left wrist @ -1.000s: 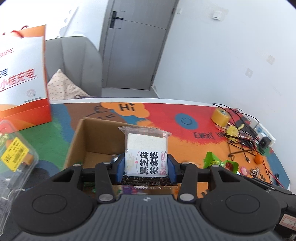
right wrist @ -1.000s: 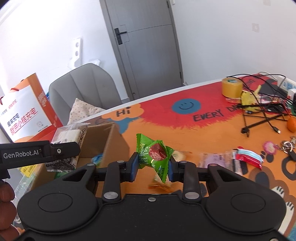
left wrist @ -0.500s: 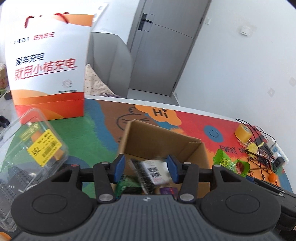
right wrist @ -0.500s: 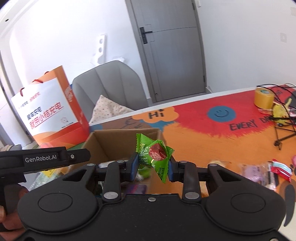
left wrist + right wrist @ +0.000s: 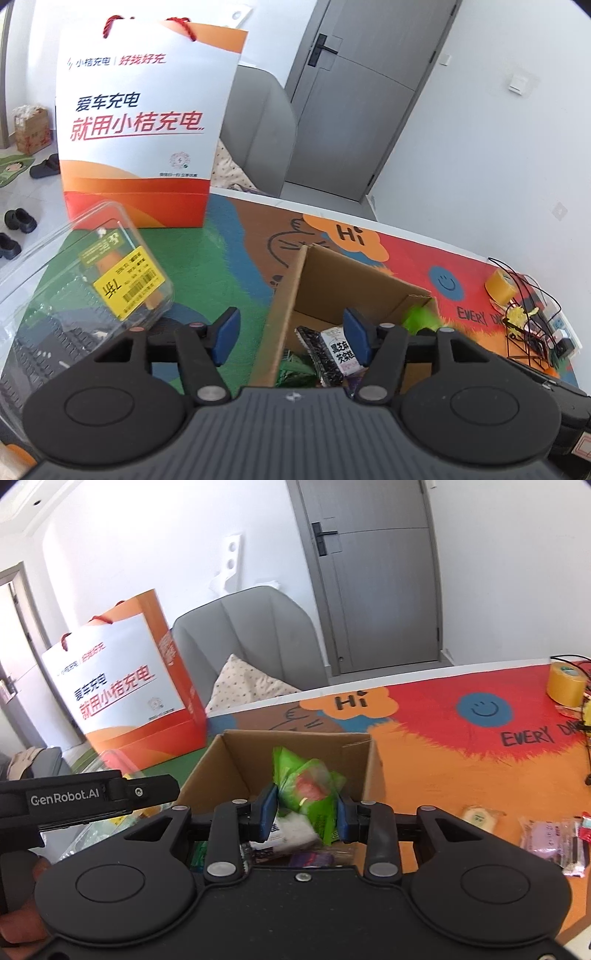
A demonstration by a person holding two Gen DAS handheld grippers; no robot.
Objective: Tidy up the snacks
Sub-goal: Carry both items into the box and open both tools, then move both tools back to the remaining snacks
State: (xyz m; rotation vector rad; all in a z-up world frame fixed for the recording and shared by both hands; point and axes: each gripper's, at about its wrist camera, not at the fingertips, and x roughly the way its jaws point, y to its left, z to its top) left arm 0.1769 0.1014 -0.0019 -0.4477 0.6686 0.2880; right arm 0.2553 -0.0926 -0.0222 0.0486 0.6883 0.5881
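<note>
Green candy packet (image 5: 308,786) between the pads of the right claw (image 5: 306,812), above the open cardboard box (image 5: 236,760); jaws opening, packet blurred, whether still pinched cannot tell. Left claw (image 5: 291,332) released and opening, nothing between the pads, astride the box wall. Black sesame cake pack (image 5: 338,354) lying inside. Likely light, crinkly, slippery film; best pinched across the padded middle, not the twisted ends.
</note>
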